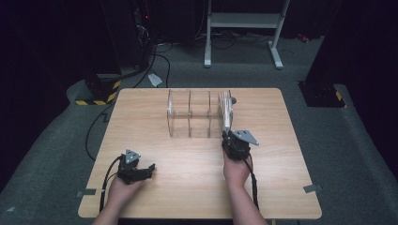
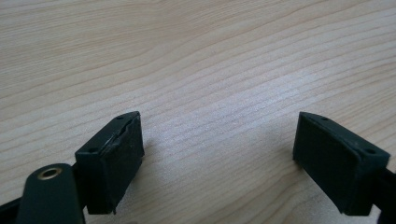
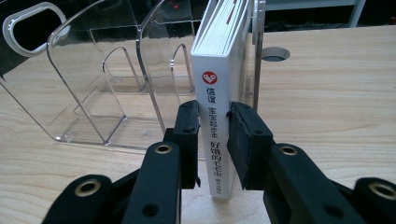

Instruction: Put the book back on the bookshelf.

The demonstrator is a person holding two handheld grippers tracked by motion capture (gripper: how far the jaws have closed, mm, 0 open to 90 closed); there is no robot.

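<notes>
Because the thin white book with red and black printing on its spine (image 3: 215, 116) stands upright on its lower edge, the right gripper (image 3: 214, 122) can take it across the spine, and its jaws are clamped on that spine from both sides. The book sits at the open front of the rightmost compartment of the clear plastic divided file rack (image 3: 102, 84), partly between the last divider and the end wall, so the upright hold likely serves to slide it along the slot. In the high view the rack (image 1: 190, 112) stands toward the far edge of the table (image 1: 281, 178), right of its middle, with the book (image 1: 226, 110) at its right end and the right gripper (image 1: 232, 139) just in front of it.

The left gripper (image 2: 217, 154) rests near the table's near left corner (image 1: 145, 169), well apart from the rack; its jaws stand wide apart with bare wood between them, probably waiting.

From the right gripper view come the spine print and the pads' contact, too small to read from above. From the high view comes the layout: three compartments, the other two apparently empty, and a round hole in the table (image 3: 275, 53) beyond the rack.
</notes>
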